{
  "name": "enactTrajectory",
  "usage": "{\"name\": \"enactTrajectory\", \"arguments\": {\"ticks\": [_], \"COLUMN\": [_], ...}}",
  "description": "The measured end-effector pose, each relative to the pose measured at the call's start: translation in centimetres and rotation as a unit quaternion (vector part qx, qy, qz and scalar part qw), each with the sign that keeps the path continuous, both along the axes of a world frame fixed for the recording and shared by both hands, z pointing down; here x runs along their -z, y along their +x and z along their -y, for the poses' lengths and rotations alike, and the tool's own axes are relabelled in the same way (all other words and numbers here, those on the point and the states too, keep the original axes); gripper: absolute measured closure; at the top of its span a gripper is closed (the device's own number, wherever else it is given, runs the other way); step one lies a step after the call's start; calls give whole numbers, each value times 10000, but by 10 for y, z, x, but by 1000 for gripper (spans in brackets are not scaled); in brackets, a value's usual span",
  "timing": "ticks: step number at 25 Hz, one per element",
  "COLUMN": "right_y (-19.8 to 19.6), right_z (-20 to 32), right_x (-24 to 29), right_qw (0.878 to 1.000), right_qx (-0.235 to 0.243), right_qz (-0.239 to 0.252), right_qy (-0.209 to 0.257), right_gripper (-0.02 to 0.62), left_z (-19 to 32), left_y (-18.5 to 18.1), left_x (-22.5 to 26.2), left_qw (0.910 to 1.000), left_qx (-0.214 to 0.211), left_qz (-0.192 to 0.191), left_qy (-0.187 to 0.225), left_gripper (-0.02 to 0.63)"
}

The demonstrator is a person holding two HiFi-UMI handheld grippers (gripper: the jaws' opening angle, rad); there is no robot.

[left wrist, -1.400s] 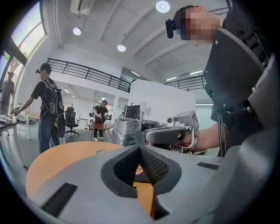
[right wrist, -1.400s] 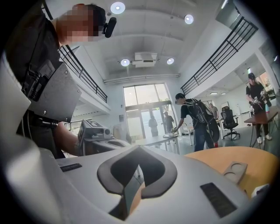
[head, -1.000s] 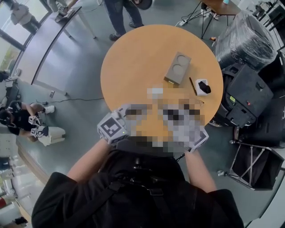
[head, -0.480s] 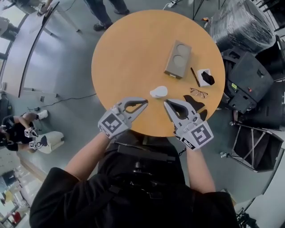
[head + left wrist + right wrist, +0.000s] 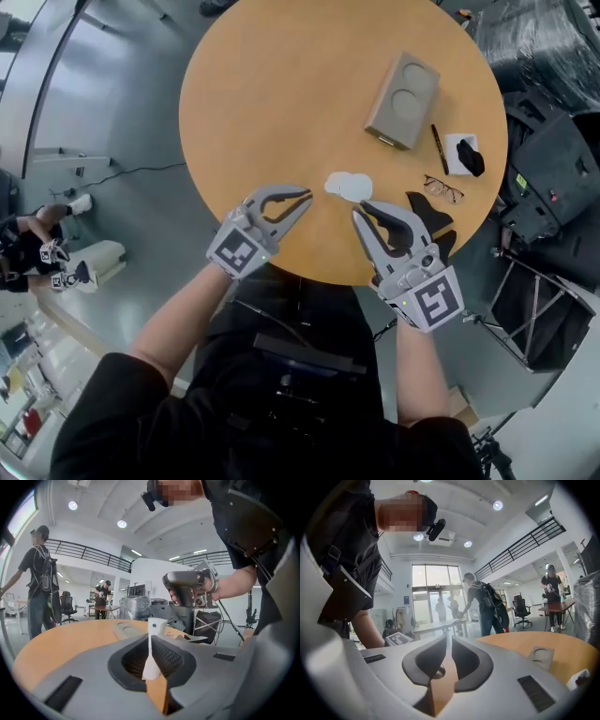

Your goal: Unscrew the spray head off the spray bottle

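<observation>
A small white spray bottle [image 5: 349, 186] stands near the front edge of the round orange table [image 5: 272, 103]. In the left gripper view its spray head [image 5: 157, 625] shows through the slit between the jaws, ahead of the tips. My left gripper [image 5: 306, 195] points at the bottle from the left, a short way off. From the lower right, my right gripper [image 5: 359, 213] has its tips just below the bottle. Both grippers' jaws have just been opening. Each shows only a narrow gap, with nothing between the pads [image 5: 449, 639].
A grey two-cup tray [image 5: 403, 87] lies at the back right of the table. Beside it are a pen [image 5: 438, 150], a pair of glasses [image 5: 441, 187] and a white card with a black item [image 5: 464, 155]. Black cases and a wrapped load stand to the right of the table.
Both grippers have come down and forward over the table's front edge towards the bottle. Their tips now sit close on either side of it.
</observation>
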State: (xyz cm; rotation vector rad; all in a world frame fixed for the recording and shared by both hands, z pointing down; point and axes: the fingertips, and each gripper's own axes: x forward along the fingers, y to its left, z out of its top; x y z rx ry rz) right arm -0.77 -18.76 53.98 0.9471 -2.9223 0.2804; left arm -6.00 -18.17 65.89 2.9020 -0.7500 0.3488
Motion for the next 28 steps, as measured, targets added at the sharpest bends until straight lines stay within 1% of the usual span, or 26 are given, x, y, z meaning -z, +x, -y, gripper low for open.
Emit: {"name": "enactTrajectory", "arguments": {"ticks": [1,4,6,10,12,15,16,18,22,28], "right_y": [2,6,7,6,7,10,12,16,21,30], "right_z": [3,9,6,-2,-8,-16,-16,-17,-18,-21], "right_x": [-11,-38,-55,-80,-90,-102,-105,-112,-122,-131], "right_qw": [10000,9998,9996,9991,9990,9986,9985,9982,9979,9977], "right_qx": [17,113,225,370,396,426,430,439,414,369], "right_qz": [29,114,125,166,172,204,223,287,364,404], "right_qy": [-41,-80,-130,-133,-148,-224,-247,-289,-354,-398], "right_gripper": [543,535,534,534,534,534,534,534,534,534], "left_z": [4,13,12,14,16,15,16,19,26,34], "left_y": [1,8,15,33,43,59,65,75,89,104], "left_x": [-14,-56,-82,-126,-143,-162,-167,-176,-190,-195], "left_qw": [10000,9997,9997,9999,9998,9994,9994,9993,9991,9990], "left_qx": [86,223,177,48,-57,-220,-258,-285,-313,-343], "left_qz": [0,92,139,-10,49,177,202,238,280,278], "left_qy": [-47,-92,-85,-162,-192,-177,-139,-92,-97,-81], "left_gripper": [553,465,418,263,222,187,187,166,160,160]}}
